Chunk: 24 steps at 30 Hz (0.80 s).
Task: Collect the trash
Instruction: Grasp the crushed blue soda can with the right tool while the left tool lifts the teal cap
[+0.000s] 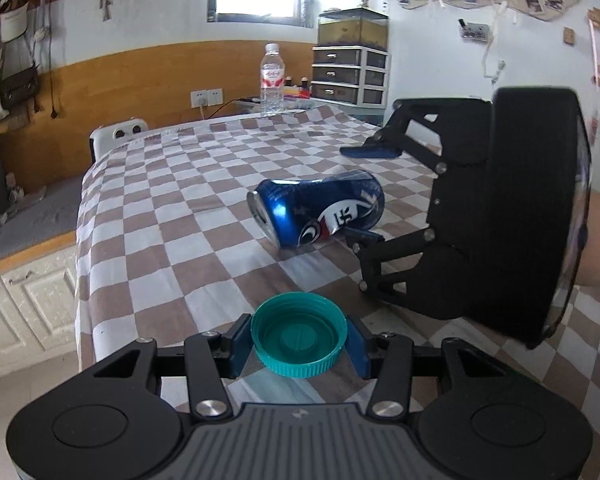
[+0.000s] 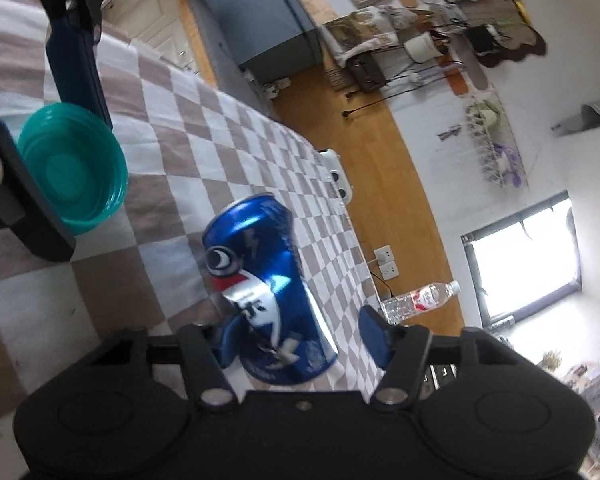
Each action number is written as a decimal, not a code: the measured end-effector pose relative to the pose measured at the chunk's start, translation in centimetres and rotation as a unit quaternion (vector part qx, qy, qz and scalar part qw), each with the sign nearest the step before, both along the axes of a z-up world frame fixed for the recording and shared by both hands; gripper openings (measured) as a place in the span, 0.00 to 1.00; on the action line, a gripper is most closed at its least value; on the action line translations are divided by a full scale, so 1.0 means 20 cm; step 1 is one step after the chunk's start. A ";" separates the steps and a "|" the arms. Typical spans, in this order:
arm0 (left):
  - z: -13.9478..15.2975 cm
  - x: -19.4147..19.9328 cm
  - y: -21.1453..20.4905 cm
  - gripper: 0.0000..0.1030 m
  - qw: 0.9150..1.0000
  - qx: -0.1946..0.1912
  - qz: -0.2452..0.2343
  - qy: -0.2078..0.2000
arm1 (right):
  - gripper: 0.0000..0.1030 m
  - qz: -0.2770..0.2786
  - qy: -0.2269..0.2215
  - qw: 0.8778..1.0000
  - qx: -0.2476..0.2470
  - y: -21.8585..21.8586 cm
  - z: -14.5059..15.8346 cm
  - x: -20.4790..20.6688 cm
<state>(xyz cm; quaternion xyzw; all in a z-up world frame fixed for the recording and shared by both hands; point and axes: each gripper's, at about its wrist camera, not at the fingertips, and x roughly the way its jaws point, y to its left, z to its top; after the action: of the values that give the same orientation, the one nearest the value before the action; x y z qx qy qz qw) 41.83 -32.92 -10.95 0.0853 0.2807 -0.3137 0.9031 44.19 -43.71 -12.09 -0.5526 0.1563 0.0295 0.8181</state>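
Left tool [image 1: 299, 339] is clamped on a teal lid [image 1: 299, 334], one blue pad on each side of its rim, open side up. It sits low over the near part of the table [image 1: 172, 216], which is covered in a brown-and-white checked cloth; can't tell if the lid touches the cloth.

Right tool [image 2: 300, 330] is turned on its side and comes in from the right. Its blue fingers [image 1: 370, 151] are spread apart and straddle the base end of a dented blue can [image 1: 318, 208]. Lower finger looks right at the can wall, upper finger stands clear of it. No clamp on the can that I can see.

Can lies on its side mid-table, top end pointing toward the left edge, body crumpled in the middle. From the right wrist view the can [image 2: 266, 292] runs straight out between the fingers, with the lid [image 2: 74, 172] and left tool just beyond it, near but apart.

Clear water bottle [image 1: 272, 80] with a red-pink label stands upright at the far table edge. A grey drawer unit [image 1: 350, 76] sits behind it against the wall, a glass tank on top. A small white device [image 1: 118, 134] sits at the far left corner of the table.
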 end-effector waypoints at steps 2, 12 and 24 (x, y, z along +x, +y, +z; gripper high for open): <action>0.00 0.01 0.01 0.48 1.000 -0.002 0.010 0.006 | 0.46 0.008 0.003 1.000 -0.022 0.03 -0.03 0.02; 0.02 -0.01 0.04 0.48 1.000 -0.016 0.022 -0.003 | 0.38 -0.010 0.011 1.000 0.027 0.04 0.02 0.01; 0.06 -0.15 0.12 0.49 0.999 -0.024 0.030 -0.006 | 0.26 -0.071 0.026 0.980 0.184 -0.05 0.22 -0.26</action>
<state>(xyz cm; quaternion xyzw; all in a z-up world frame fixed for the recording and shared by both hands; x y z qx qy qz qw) 38.90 -30.42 -9.76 0.0571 0.2698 -0.2924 0.9157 38.95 -44.68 -7.72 -0.3786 0.2087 0.0140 0.9016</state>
